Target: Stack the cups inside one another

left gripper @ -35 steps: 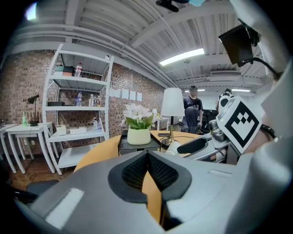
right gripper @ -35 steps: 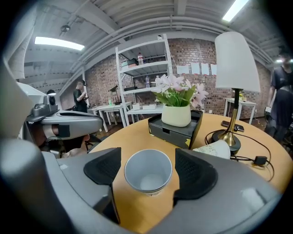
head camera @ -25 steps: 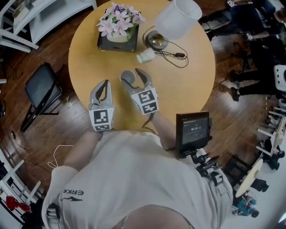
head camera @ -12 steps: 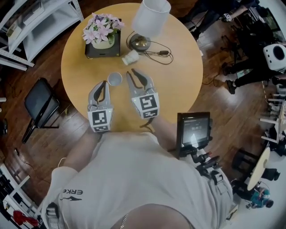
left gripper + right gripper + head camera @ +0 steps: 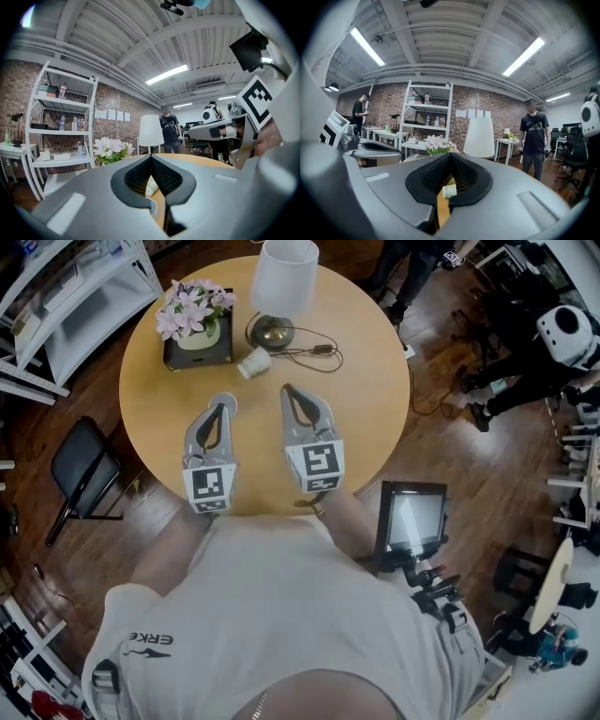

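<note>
right gripper [image 5: 289, 390], newly closed, empty, withdrawn from upright pale cup [image 5: 229, 400]

Bright, even light from ceiling strip lights [image 5: 524, 56], strong fisheye bending at edges, background perhaps slightly soft

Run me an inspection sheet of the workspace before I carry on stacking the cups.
Surface: round wooden table, no spills seen.
Job's things: two cups, not stacked. The white cup lies on its side near the lamp base. The upright cup stands at the left gripper's tip, partly hidden by it.
Clutter: flower pot, table lamp.
Grippers: left gripper shut and empty. The right gripper has just closed its fingers with nothing between them.
Cables: lamp cable looped on the table beside the white cup.
Surroundings: black chair, white shelving, screen on a stand, a person standing beyond the table.
</note>
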`<control>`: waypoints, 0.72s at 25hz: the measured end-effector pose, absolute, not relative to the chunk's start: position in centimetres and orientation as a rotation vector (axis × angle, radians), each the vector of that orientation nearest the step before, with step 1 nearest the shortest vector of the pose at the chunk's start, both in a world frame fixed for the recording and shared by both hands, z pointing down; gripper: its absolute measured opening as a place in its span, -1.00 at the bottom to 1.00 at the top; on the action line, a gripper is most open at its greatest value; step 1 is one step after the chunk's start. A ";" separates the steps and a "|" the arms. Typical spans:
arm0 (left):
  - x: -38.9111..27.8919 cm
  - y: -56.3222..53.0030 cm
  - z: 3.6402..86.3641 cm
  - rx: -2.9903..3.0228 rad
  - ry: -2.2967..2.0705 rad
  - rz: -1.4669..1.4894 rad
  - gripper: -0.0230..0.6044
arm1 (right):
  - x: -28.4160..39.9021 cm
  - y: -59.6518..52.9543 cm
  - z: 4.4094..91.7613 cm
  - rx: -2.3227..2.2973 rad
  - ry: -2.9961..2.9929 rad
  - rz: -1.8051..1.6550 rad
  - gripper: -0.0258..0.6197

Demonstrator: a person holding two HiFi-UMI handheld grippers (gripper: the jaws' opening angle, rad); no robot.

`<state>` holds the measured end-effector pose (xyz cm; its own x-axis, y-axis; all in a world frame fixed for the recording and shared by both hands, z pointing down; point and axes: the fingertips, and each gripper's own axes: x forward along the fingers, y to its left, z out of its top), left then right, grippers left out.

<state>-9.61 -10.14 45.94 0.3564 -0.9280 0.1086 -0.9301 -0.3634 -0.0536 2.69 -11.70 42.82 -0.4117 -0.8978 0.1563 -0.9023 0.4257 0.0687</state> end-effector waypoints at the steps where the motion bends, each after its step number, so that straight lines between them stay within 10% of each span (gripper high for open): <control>1: -9.0 -10.3 45.6 2.586 -1.758 0.181 -0.92 | 3.6 -11.5 42.7 1.617 -2.492 0.037 -0.88; 18: -4.7 -13.9 44.5 2.607 -1.753 0.240 -0.92 | 9.1 -12.6 43.2 1.648 -2.469 0.101 -0.88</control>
<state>-4.67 -13.93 44.53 0.3694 -0.9214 0.1206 -0.9200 -0.3809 -0.0924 9.10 -12.61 43.21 -0.3741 -0.9100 0.1789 -0.9216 0.3863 0.0381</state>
